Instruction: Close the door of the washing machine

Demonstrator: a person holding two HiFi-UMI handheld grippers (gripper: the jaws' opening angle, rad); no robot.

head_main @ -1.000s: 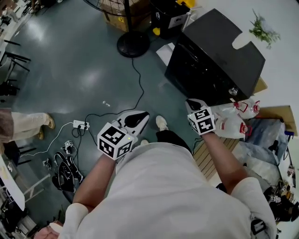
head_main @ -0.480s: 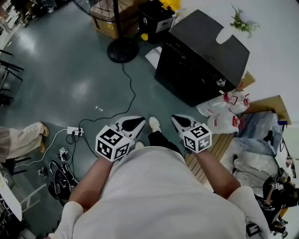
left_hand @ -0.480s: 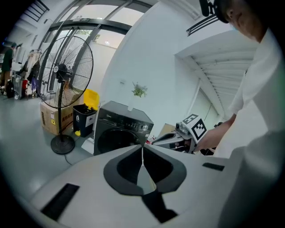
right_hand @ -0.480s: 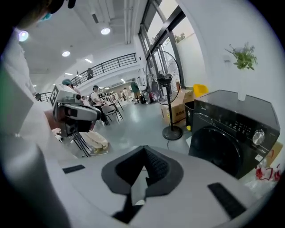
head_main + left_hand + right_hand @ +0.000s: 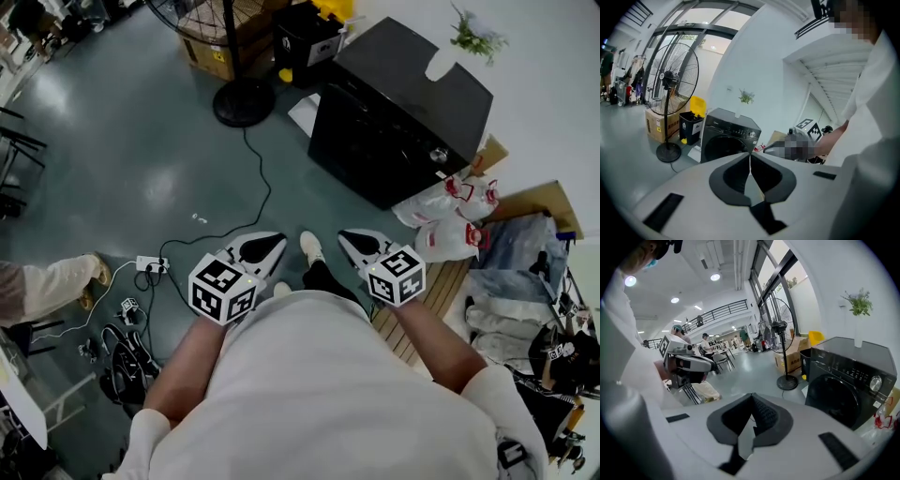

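Observation:
The black washing machine [image 5: 394, 103] stands on the floor ahead of me, and its round door [image 5: 832, 399] lies flush in the front panel. It also shows in the left gripper view [image 5: 729, 138]. My left gripper [image 5: 278, 236] is held low in front of my body, shut and empty. My right gripper [image 5: 343, 233] is beside it, also shut with nothing between its jaws. Both are well short of the machine and touch nothing. In the right gripper view the jaw tips [image 5: 752, 398] meet, and in the left gripper view the tips [image 5: 750, 157] meet too.
A pedestal fan's base [image 5: 244, 98] and a black bin [image 5: 305, 37] stand left of the machine. A cable and power strip [image 5: 150, 265] lie on the floor. Plastic bags [image 5: 450, 220] and clothes are piled at the right. Another person's leg [image 5: 47, 286] shows at the left edge.
My right gripper has drawn back from the machine's front and moved left, level with the left gripper. The machine now sits farther off in the head view.

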